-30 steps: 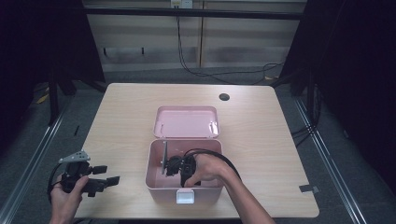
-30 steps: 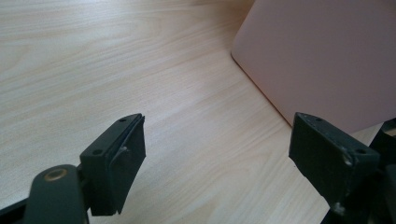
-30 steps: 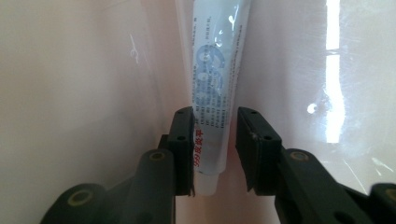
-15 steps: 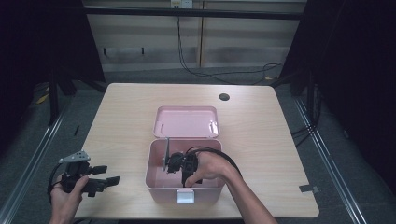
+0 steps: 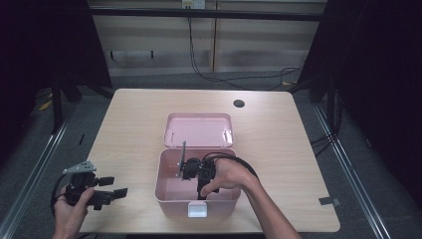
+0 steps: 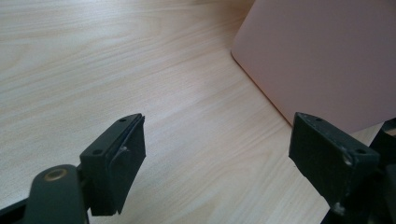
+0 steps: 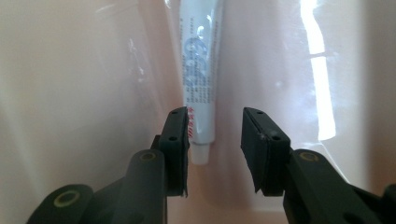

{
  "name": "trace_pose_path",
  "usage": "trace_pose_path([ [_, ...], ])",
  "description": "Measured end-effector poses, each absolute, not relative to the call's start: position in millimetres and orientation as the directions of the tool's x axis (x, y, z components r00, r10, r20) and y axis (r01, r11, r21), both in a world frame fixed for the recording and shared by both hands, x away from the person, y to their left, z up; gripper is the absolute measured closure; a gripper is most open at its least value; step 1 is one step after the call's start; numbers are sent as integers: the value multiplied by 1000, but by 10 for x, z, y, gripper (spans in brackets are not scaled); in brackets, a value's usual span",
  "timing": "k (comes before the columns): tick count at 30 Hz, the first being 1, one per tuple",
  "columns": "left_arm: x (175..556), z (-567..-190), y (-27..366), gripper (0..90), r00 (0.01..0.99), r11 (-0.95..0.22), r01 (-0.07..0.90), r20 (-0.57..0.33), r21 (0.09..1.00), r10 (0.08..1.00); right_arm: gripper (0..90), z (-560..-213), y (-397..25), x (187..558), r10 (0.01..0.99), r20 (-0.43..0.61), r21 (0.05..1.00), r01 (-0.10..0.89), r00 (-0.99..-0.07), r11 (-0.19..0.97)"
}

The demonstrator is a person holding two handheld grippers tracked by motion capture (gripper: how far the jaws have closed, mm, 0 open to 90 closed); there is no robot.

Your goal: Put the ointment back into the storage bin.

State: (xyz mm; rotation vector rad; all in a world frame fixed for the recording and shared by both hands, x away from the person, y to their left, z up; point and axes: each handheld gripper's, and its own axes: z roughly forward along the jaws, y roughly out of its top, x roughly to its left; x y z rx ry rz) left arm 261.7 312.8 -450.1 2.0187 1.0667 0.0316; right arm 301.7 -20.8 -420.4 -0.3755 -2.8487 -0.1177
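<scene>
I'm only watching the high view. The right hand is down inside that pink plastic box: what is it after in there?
Observer: A white squeeze tube with blue print lies on the floor of the pink plastic box, just ahead of the right gripper.
Operator: Has it grabbed the tube?
Observer: Not yet. The jaws stand open, and the tube's cap end sits beside one jaw, unclamped.
Operator: And the left gripper?
Observer: The left gripper is open wide with nothing between its jaws, just the pale wooden table.
</scene>
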Motion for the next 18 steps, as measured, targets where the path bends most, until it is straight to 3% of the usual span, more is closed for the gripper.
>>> trace_pose_path([
  [18,2619,-4502,3127,186,641,-297,672,-332,678,692,621,-3908,-333,3038,254,230,106,284,-939,953],
])
